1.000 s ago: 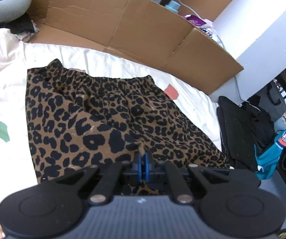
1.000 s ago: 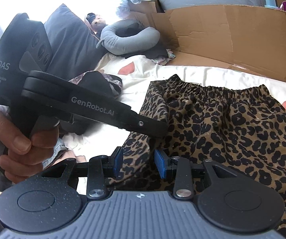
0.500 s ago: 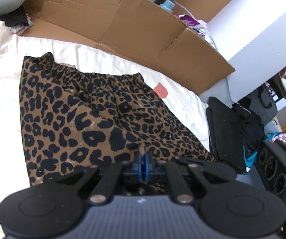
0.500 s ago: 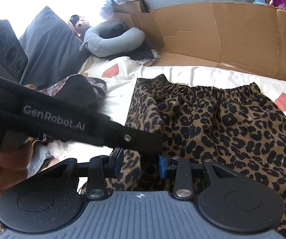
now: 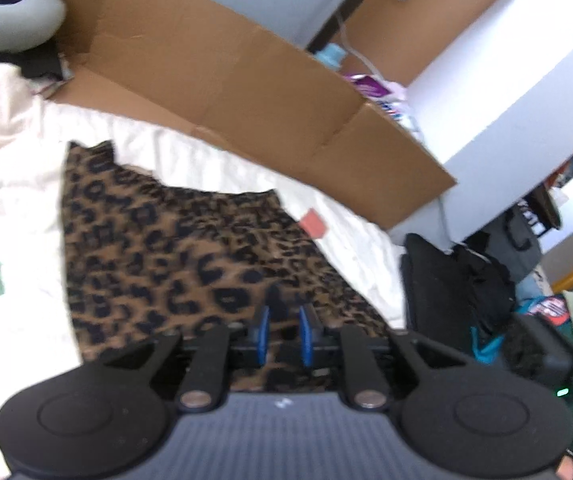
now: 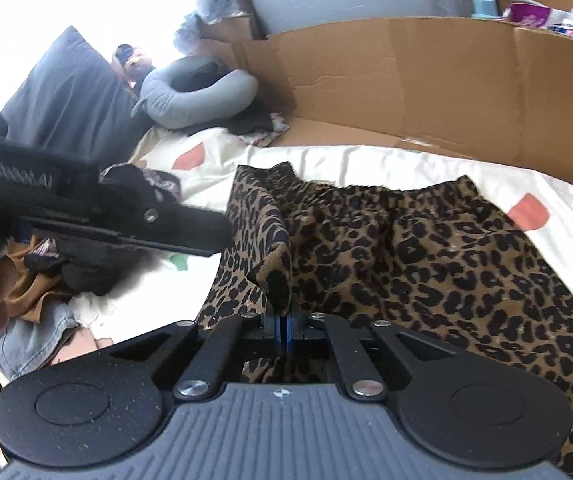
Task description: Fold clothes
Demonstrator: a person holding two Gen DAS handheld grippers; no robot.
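— Right wrist view first: what fills it?

— White bed sheet (image 6: 406,168), soft and creased, dotted with red and green patches. Flattened brown cardboard (image 6: 426,80) stands stiff along its far edge. Left of that sit a dark pillow (image 6: 66,96) and a curved grey neck cushion (image 6: 198,96).

— And the garment?

— Leopard-print skirt (image 6: 446,260), thin and floppy, lies spread on the sheet, its gathered elastic waistband toward the far side. Its left edge is doubled over into a raised fold.

— Grippers?

— Right gripper (image 6: 284,334) has its blue pads pressed together on that fold, pinching the fabric. Left gripper (image 5: 283,334) is over the skirt's near hem; its jaws are opening, with a peak of cloth standing between the blue pads, which look clear of it, though the picture is blurred.

— Room to move?

— Bare sheet runs left of the skirt and between waistband and cardboard. To the right, the bed's edge meets dark bags (image 5: 458,280).
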